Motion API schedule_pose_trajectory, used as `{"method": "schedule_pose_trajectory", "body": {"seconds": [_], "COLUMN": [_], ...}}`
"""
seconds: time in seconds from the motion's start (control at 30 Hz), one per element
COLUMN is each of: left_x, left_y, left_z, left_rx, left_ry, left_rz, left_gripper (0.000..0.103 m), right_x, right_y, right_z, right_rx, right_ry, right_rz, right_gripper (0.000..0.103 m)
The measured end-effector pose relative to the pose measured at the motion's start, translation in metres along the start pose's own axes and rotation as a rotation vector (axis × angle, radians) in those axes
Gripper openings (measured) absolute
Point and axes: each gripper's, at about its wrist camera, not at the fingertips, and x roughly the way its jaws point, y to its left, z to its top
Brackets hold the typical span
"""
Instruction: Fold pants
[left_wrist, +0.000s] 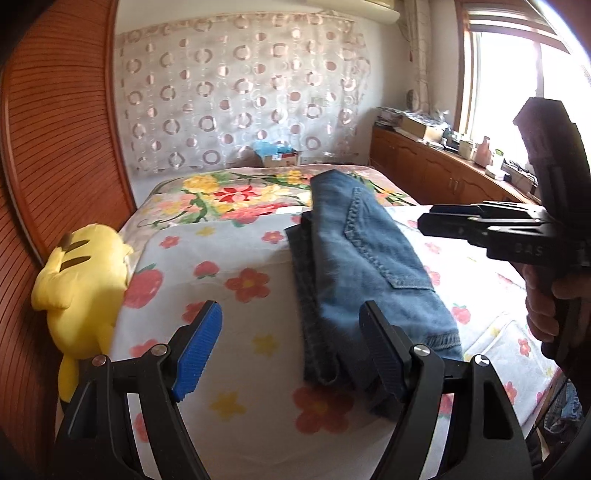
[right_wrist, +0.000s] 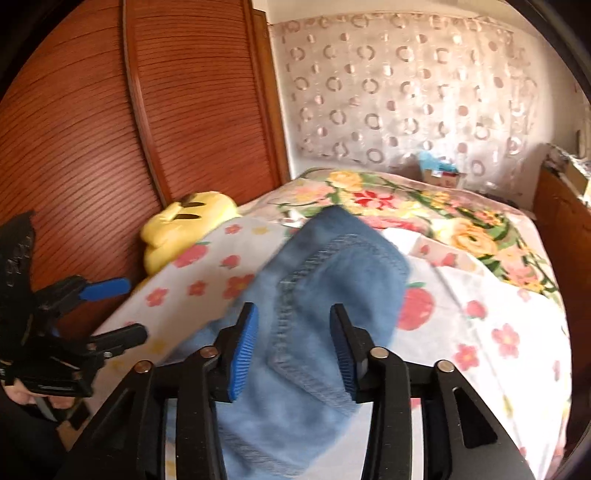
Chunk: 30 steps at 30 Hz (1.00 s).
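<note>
Folded blue jeans (left_wrist: 354, 266) lie on the bed in a long stack, back pocket up; they also show in the right wrist view (right_wrist: 325, 295). My left gripper (left_wrist: 291, 343) is open and empty just above the near end of the jeans, its right finger over the denim. My right gripper (right_wrist: 295, 343) is open and empty above the jeans, its fingers either side of the pocket seam. The right gripper shows from the side in the left wrist view (left_wrist: 480, 225), to the right of the jeans. The left gripper (right_wrist: 110, 310) shows at the left in the right wrist view.
The bed has a white floral sheet (left_wrist: 236, 280) and a flowered blanket (left_wrist: 236, 195) farther back. A yellow plush toy (left_wrist: 81, 284) sits at the bed's left edge against a wooden wardrobe (left_wrist: 55, 147). A wooden cabinet (left_wrist: 436, 166) with clutter runs along the right wall.
</note>
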Motion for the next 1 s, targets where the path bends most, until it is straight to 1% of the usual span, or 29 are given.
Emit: {"method": "schedule_pose_trajectory", "body": {"seconds": [0.13, 0.27, 0.47, 0.57, 0.63, 0.8, 0.93, 1.0], "left_x": [0.015, 0.036, 0.067, 0.079, 0.086, 0.106, 0.116, 0.123], "left_y": [-0.011, -0.017, -0.021, -0.020, -0.018, -0.015, -0.012, -0.011], "left_z": [0.013, 0.023, 0.037, 0.046, 0.051, 0.054, 0.051, 0.049], "left_rx": [0.025, 0.048, 0.078, 0.087, 0.087, 0.100, 0.099, 0.098], "left_ry": [0.016, 0.043, 0.079, 0.087, 0.094, 0.119, 0.143, 0.162], "left_rz": [-0.018, -0.019, -0.012, -0.008, -0.008, 0.000, 0.007, 0.005], "left_gripper": [0.078, 0.078, 0.078, 0.078, 0.078, 0.078, 0.078, 0.078], "right_x": [0.020, 0.048, 0.075, 0.086, 0.095, 0.104, 0.114, 0.120], "right_y": [0.000, -0.007, -0.018, -0.029, -0.033, -0.040, -0.042, -0.042], "right_z": [0.008, 0.026, 0.047, 0.058, 0.063, 0.060, 0.056, 0.060], "right_rx": [-0.002, -0.034, -0.032, -0.007, -0.002, -0.010, 0.011, 0.007], "right_ry": [0.026, 0.057, 0.082, 0.071, 0.072, 0.087, 0.128, 0.129], "right_rz": [-0.032, -0.052, -0.039, -0.001, 0.000, 0.008, 0.022, 0.016], "right_gripper": [0.052, 0.055, 0.059, 0.064, 0.065, 0.068, 0.070, 0.073]}}
